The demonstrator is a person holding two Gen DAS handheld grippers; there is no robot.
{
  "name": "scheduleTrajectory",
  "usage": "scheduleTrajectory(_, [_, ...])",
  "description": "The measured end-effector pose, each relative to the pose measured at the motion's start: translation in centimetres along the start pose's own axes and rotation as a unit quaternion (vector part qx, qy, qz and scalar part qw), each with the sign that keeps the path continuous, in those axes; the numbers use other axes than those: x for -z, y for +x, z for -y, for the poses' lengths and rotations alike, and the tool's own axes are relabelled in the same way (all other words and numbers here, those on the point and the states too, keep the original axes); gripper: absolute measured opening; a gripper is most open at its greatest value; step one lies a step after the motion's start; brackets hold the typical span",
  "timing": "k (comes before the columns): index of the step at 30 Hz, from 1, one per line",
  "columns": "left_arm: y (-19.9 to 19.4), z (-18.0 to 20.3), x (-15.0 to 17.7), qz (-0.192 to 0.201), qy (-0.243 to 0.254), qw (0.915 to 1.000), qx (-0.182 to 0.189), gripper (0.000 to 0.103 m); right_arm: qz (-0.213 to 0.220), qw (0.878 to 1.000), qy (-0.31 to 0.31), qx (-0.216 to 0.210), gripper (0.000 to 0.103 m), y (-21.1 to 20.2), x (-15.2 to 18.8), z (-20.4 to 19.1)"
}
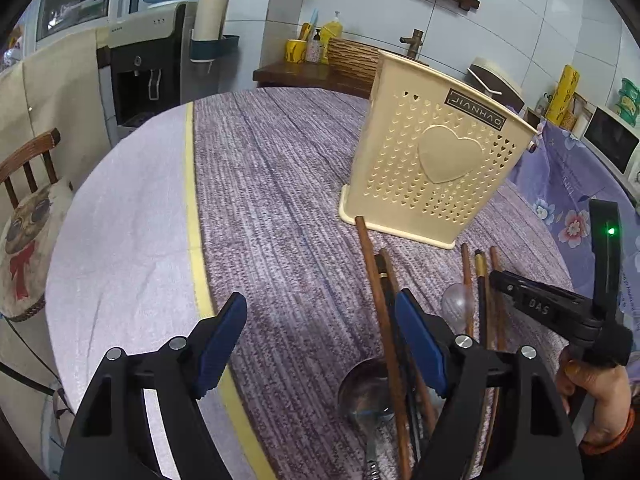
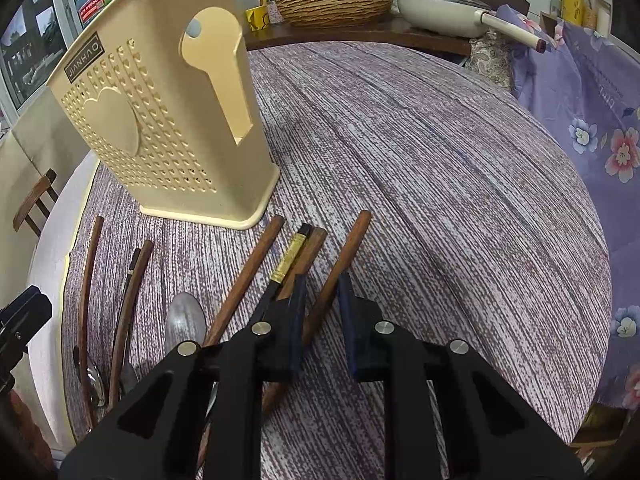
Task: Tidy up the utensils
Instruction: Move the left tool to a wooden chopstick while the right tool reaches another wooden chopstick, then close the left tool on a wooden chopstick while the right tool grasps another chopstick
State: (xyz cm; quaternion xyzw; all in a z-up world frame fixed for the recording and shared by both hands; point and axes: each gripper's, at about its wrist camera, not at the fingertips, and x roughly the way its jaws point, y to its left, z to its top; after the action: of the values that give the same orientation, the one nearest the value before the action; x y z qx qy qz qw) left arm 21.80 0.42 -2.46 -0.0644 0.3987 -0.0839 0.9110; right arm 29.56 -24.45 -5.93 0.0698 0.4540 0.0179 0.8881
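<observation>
A cream perforated utensil holder (image 1: 432, 164) with a heart stands upright on the purple-clothed table; it also shows in the right wrist view (image 2: 160, 120). Several wooden and black chopsticks (image 2: 248, 276) and metal spoons (image 2: 184, 320) lie in front of it. My right gripper (image 2: 322, 312) straddles one brown wooden chopstick (image 2: 344, 256), jaws narrowly apart around it, low on the table. My left gripper (image 1: 320, 340) is open and empty above the cloth, its right finger beside a long wooden chopstick (image 1: 376, 280) and a ladle-like spoon (image 1: 364, 396).
The table's cloth (image 1: 280, 200) has a white towel strip (image 1: 132, 208) at the left. A wooden chair (image 1: 28, 168) stands left. A woven basket (image 2: 334, 2) and a white pan (image 2: 440, 12) sit on the counter behind. Floral fabric (image 2: 592, 120) drapes at right.
</observation>
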Motion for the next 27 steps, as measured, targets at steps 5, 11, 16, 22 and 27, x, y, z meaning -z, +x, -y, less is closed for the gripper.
scheduleTrajectory(5, [1.6,1.5,-1.0,-0.024,0.003,0.9994,0.024,0.064,-0.004,1.000,0.006,-0.010,0.017,0.6,-1.0,0.3])
scheduleTrajectory(11, [3.9,3.2,-1.9,-0.056,0.026,0.9980,0.012,0.045,-0.013,0.999,0.032,-0.031,0.013,1.4,-2.2,1.4])
scheduleTrajectory(16, [4.9,3.5,-2.1,-0.071,0.029,0.9970,0.006,0.030,-0.012,0.998,0.046,-0.044,0.012,1.7,-2.5,1.8])
scheduleTrajectory(22, [5.2,3.3,-2.3,-0.074,0.023,0.9970,0.001,0.011,-0.012,0.997,0.057,-0.057,0.012,1.9,-2.8,2.4])
scheduleTrajectory(27, [4.9,3.3,-2.4,-0.067,0.019,0.9975,0.007,0.010,-0.006,0.995,0.069,-0.076,0.011,1.8,-2.7,3.0])
